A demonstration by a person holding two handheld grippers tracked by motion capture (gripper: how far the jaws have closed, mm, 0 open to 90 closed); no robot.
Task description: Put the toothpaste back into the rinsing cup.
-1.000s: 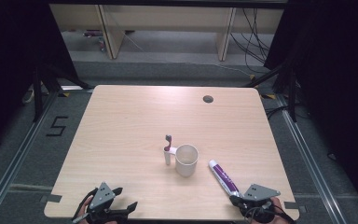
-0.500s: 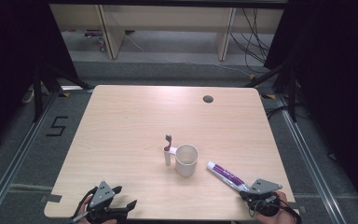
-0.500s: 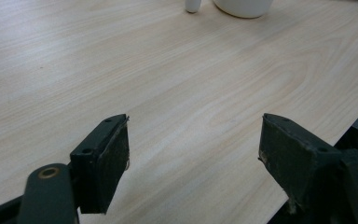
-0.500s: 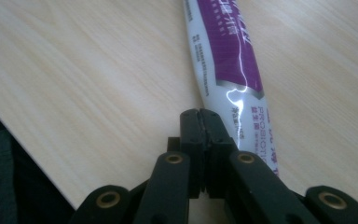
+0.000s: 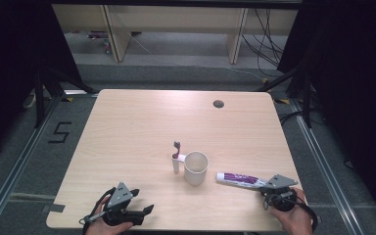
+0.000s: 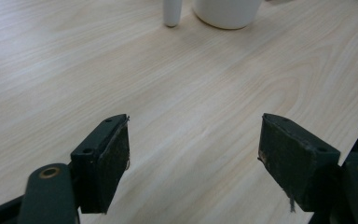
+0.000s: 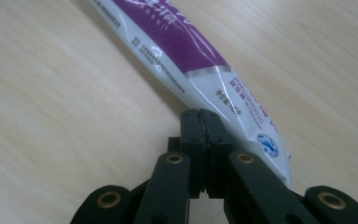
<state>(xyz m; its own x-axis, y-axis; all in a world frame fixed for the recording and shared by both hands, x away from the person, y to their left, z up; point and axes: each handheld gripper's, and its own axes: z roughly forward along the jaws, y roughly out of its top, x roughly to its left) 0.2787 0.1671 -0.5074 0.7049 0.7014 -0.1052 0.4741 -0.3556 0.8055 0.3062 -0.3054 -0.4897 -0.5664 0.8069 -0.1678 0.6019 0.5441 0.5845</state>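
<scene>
A white mug stands at the table's middle front. A toothbrush with a white handle and purple head stands upright against its left side. A white and purple toothpaste tube lies flat to the mug's right. My right gripper is at the tube's crimped end. In the right gripper view its jaws are shut together with nothing between them, and the tube runs along their right side. My left gripper rests near the front left edge, open, with bare table between its pads.
The wooden table has a round cable hole at the back right. Its front edge runs just under both hands. The mug's base and the toothbrush's foot show ahead of the left gripper. Dark floor surrounds the table.
My right gripper has moved right and a little away from the front edge, and the tube has swung flatter and shifted right with it. My left gripper has slid slightly right.
</scene>
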